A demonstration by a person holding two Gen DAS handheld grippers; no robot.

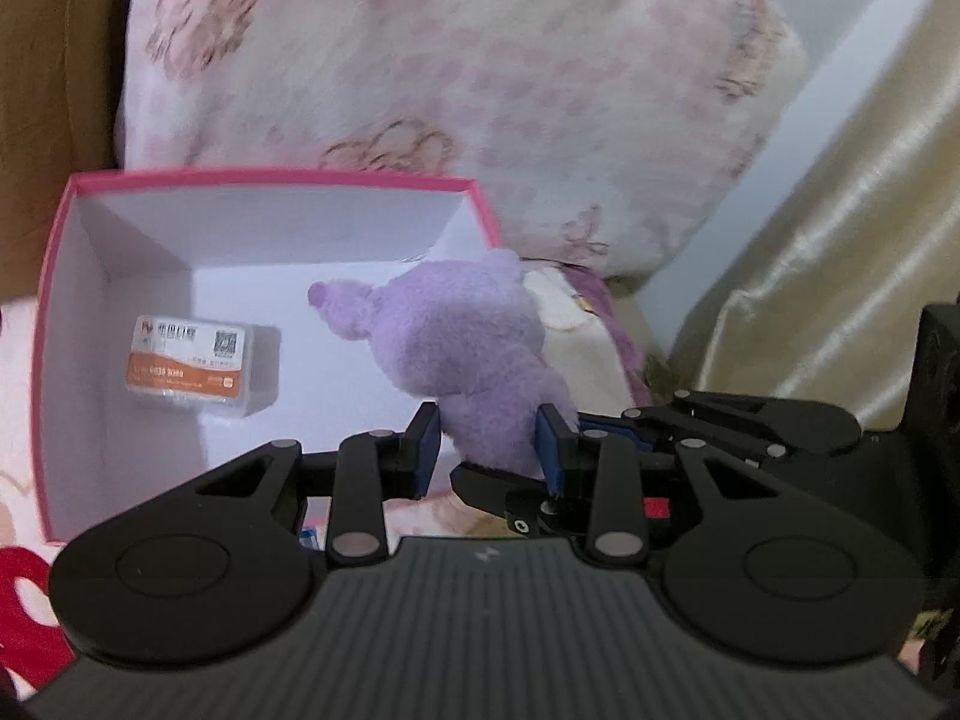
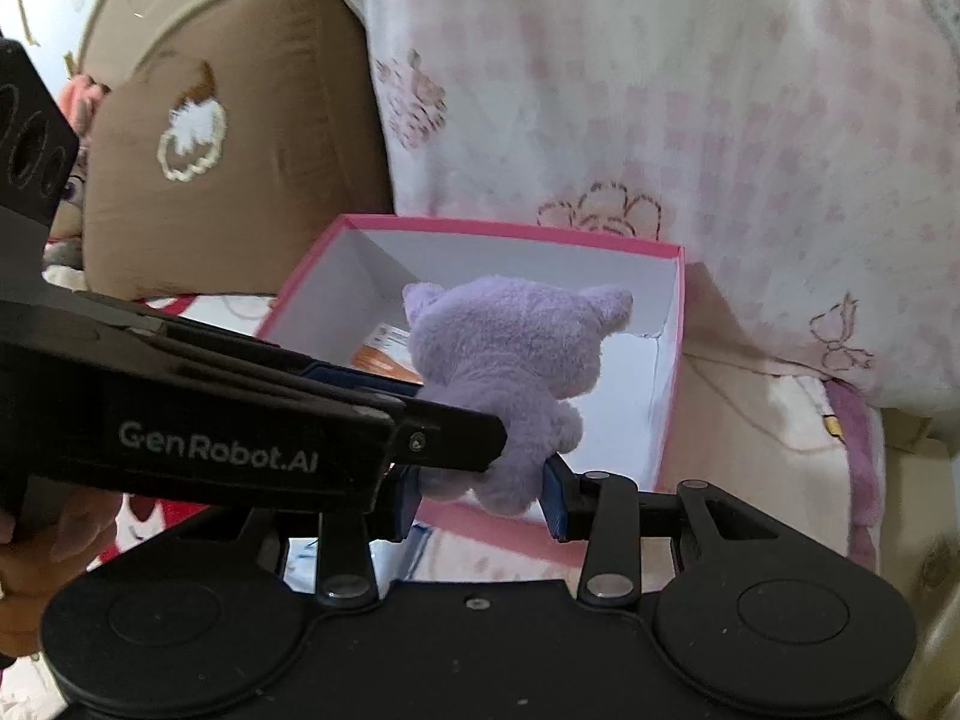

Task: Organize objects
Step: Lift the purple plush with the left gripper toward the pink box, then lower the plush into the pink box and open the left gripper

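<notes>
A purple plush toy [image 1: 468,348] hangs over the near right corner of an open pink box [image 1: 270,180] with a white inside. My left gripper [image 1: 489,450] is shut on the toy's lower body, its blue pads pressing both sides. The right gripper's fingers [image 1: 480,480] reach in from the right and grip the same toy. In the right wrist view my right gripper [image 2: 480,501] is shut on the plush toy [image 2: 510,348] from below, with the left gripper's fingers [image 2: 444,438] crossing in from the left. A small orange-labelled card pack [image 1: 192,366] lies on the box floor.
The pink box [image 2: 510,231] rests on patterned bedding against a pink-and-white floral pillow [image 1: 480,60]. A brown cushion [image 2: 240,150] stands to its left and a gold curtain [image 1: 840,240] hangs on the right. A person's hand [image 2: 36,570] holds the left gripper.
</notes>
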